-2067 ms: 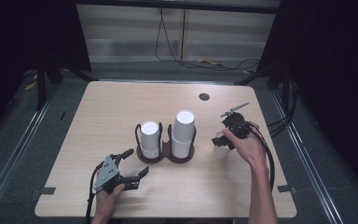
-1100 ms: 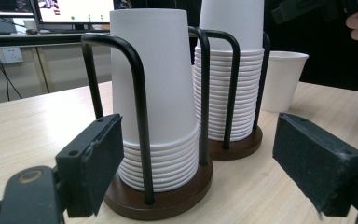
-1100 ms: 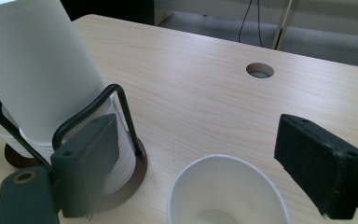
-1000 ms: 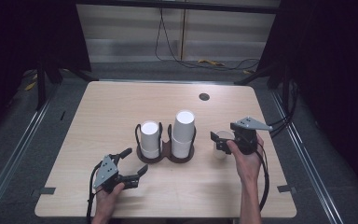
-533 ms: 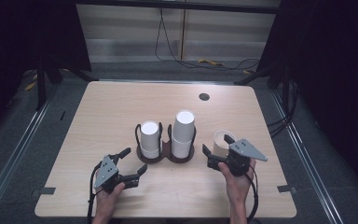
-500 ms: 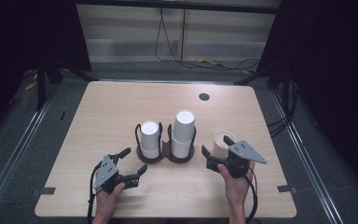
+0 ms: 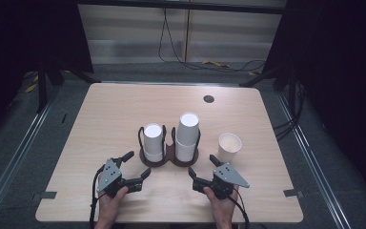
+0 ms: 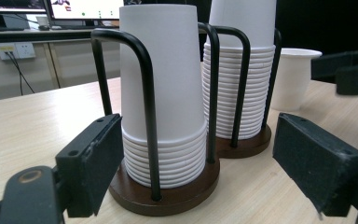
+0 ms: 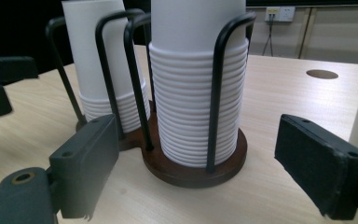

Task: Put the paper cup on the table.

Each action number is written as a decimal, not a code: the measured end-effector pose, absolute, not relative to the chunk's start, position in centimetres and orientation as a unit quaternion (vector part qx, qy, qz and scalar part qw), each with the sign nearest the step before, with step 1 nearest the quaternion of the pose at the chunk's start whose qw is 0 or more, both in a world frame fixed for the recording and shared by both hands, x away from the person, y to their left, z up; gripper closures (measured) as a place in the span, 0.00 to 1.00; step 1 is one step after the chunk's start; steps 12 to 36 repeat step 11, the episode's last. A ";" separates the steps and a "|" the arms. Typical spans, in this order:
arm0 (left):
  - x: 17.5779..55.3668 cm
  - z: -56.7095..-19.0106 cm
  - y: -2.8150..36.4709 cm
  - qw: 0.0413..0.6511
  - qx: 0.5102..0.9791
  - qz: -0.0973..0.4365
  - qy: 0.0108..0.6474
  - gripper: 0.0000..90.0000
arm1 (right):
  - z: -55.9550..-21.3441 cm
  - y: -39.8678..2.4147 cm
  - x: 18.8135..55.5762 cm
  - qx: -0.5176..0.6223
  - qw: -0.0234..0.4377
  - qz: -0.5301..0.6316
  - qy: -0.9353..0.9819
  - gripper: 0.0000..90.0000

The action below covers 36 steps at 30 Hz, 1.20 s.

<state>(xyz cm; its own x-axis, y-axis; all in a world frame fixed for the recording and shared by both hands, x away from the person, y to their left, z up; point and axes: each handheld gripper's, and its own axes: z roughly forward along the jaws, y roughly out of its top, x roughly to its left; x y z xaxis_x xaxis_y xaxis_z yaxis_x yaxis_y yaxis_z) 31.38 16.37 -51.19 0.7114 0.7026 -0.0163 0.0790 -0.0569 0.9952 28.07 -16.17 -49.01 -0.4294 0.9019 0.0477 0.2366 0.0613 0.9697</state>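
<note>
Both my grippers sit low in frame, left gripper (image 7: 136,165) and right gripper (image 7: 202,171), jaws wide apart, holding nothing. Single cup (image 7: 229,147) stands right of the cup holder (image 7: 169,158).

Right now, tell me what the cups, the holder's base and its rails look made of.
Cups: likely matte white paper, with thin rolled rims stacked in ridges. Base: dark brown disc, seemingly stained wood with a low sheen. Rails: bent black rod, probably coated metal, smooth and slightly glossy.

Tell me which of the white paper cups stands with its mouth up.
The single white paper cup standing alone on the wooden table, right of the holder. The two stacks in the black wire holder are upside down.
</note>
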 end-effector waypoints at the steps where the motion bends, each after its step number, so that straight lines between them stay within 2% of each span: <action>1: 31.4 -51.2 16.4 0.626 0.681 0.248 0.287 0.18 | -49.2 -16.0 28.1 0.431 0.316 0.530 0.658 0.15; 6: 31.4 -51.2 16.5 0.629 0.678 0.249 0.288 0.18 | -50.0 -15.4 28.1 0.432 0.325 0.528 0.655 0.15; 10: 31.3 -51.2 16.5 0.630 0.677 0.251 0.286 0.18 | -50.0 -15.4 28.3 0.432 0.310 0.527 0.663 0.15; 36: 31.3 -51.2 16.5 0.630 0.677 0.251 0.286 0.18 | -50.0 -15.4 28.3 0.432 0.310 0.527 0.663 0.15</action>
